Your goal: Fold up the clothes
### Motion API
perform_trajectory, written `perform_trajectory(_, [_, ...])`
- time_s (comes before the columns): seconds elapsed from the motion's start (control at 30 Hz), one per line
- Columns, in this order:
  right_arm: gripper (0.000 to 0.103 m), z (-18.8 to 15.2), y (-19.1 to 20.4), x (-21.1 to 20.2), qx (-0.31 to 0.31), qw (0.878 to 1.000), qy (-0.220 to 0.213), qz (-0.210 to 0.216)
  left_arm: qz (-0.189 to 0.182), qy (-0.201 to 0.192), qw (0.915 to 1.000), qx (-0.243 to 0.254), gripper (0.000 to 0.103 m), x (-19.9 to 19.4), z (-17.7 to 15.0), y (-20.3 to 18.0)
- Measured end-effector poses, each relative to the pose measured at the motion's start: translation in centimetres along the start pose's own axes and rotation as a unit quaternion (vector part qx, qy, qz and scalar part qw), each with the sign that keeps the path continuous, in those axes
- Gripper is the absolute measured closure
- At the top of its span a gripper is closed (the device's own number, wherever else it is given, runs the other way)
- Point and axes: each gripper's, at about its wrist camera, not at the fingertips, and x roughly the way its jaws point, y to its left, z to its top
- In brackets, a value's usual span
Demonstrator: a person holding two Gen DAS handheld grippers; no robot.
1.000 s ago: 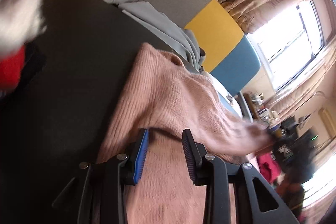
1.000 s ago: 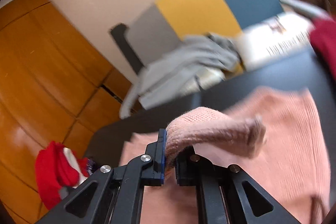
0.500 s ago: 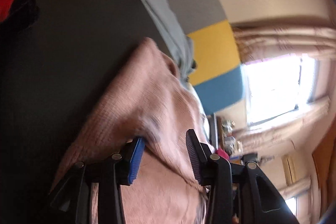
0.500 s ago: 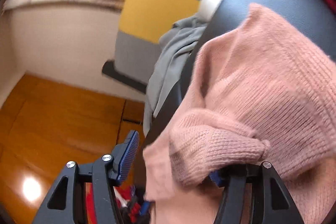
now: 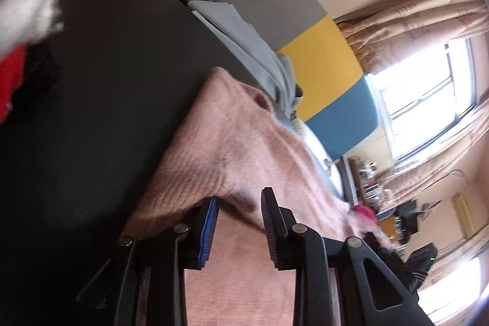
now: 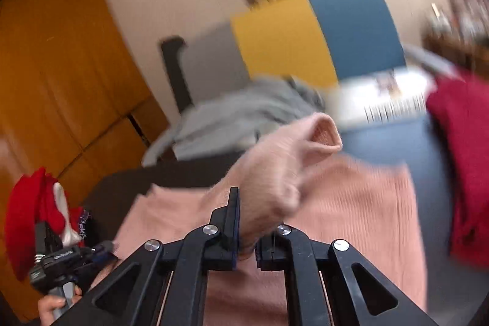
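Observation:
A pink knitted sweater (image 5: 238, 142) lies spread on the dark table (image 5: 107, 112). My left gripper (image 5: 240, 219) sits low at its near edge with its jaws closing. A raised fold of the sweater drapes over the tips and hangs between them, and the pads stand apart from it. In the right wrist view my right gripper (image 6: 247, 234) is shut on the pink sleeve (image 6: 284, 173). The sleeve is lifted above the sweater's body (image 6: 351, 203), and its open cuff (image 6: 324, 136) points away from me. A hand (image 6: 50, 306) shows at the lower left.
A red and white garment (image 6: 30, 213) lies at the table's left end, and a dark red one (image 6: 458, 158) lies at the right. Behind the table stands a grey, yellow and blue sofa (image 6: 281, 35) with a grey garment (image 6: 244, 115) on it. Wooden cabinet doors (image 6: 55, 66) are at the left.
My right gripper opened, let the sleeve slacken, then shut on it again and lifted it. My left gripper's jaws have narrowed around the sweater's fold.

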Motion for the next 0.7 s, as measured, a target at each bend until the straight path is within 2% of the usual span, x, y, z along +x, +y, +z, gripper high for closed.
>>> perform_trajectory(0.17, [0.095,-2.6,-5.8,2.4,0.124,0.991,0.045,-0.008,0.037,0.013,0.9985,0.038,0.078,0.1,-0.4,-0.2])
perform_trajectory(0.23, [0.094,-2.7,-6.8,2.4,0.146,0.988,0.053,-0.003,0.041,0.008,0.9983,0.040,0.079,-0.2,-0.5,0.0])
perform_trajectory(0.27, [0.089,-2.8,-7.2,2.3,0.154,0.987,0.056,0.002,0.041,0.007,0.9983,0.040,0.079,-0.3,-0.6,0.1])
perform_trajectory(0.33, [0.088,-3.0,-8.2,2.4,0.174,0.982,0.065,0.022,0.043,0.005,0.9980,0.047,0.079,-0.6,-0.7,0.1])
perform_trajectory(0.4, [0.085,-3.1,-8.7,2.0,0.197,0.978,0.057,0.039,0.047,0.005,0.9971,0.059,0.079,-0.9,-1.0,0.1])
perform_trajectory(0.5, [0.067,-2.8,-9.7,1.4,0.250,0.965,0.033,0.078,0.048,0.010,0.9964,0.069,0.079,-1.0,-1.2,0.2])
perform_trajectory(0.57, [0.048,-2.0,-10.0,1.6,0.267,0.959,0.018,0.092,0.043,0.012,0.9968,0.066,0.079,-1.0,-1.2,0.4])
perform_trajectory(0.63, [0.048,-1.1,-9.9,2.2,0.262,0.961,0.024,0.082,0.035,0.011,0.9976,0.059,0.079,-1.0,-1.3,0.6])
perform_trajectory(0.7, [0.076,-0.1,-9.1,2.8,0.219,0.974,0.042,0.044,0.032,0.010,0.9978,0.058,0.079,-1.1,-1.3,0.7])
